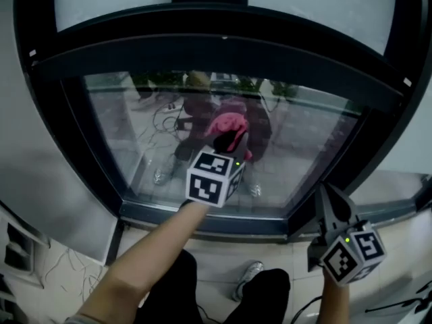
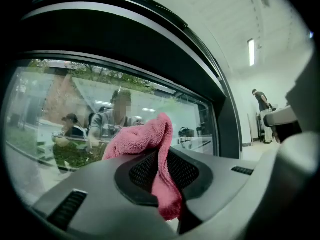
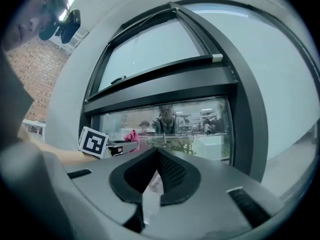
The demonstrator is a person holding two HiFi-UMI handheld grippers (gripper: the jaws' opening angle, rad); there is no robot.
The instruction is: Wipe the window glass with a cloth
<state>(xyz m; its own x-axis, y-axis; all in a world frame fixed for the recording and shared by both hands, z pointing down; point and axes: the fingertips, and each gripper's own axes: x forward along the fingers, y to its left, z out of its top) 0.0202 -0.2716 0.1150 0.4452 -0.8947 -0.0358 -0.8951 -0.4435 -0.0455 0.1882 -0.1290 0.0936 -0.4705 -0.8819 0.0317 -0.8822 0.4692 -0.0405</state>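
**Operator:** What is my left claw [image 2: 165,176] doing?

**Coach:** Your left claw is clamped on the pink cloth [image 2: 145,136]. A fold sits between the jaws, and the rest bunches up past their tips. In the head view the cloth lies at 12 o'clock from your marker cube [image 1: 214,176], up against the lower window glass [image 1: 128,133]. I judge it to be touching the pane, though no view shows the contact edge-on.

**Operator:** And my right claw [image 3: 152,181]?

**Coach:** Its jaws are drawn together with only a thin slit between them, and I can see nothing held there. It hangs low at about 4 o'clock from your left claw, well clear of the glass.

**Operator:** How do I wipe well from here?

**Coach:** Press the bunched part flat on the glass, not the jaw tips, so no hard edge scrapes the pane. Sweep in overlapping passes from 9 o'clock to 3 o'clock and finish along the dark frame [image 1: 202,216] at 6 o'clock. Grip firmly, because the loose fold could slip out under drag.

**Operator:** What's the count?

**Coach:** You have one cloth and two claws. There are two panes, the lower one you are on and one above the crossbar [image 1: 202,49].
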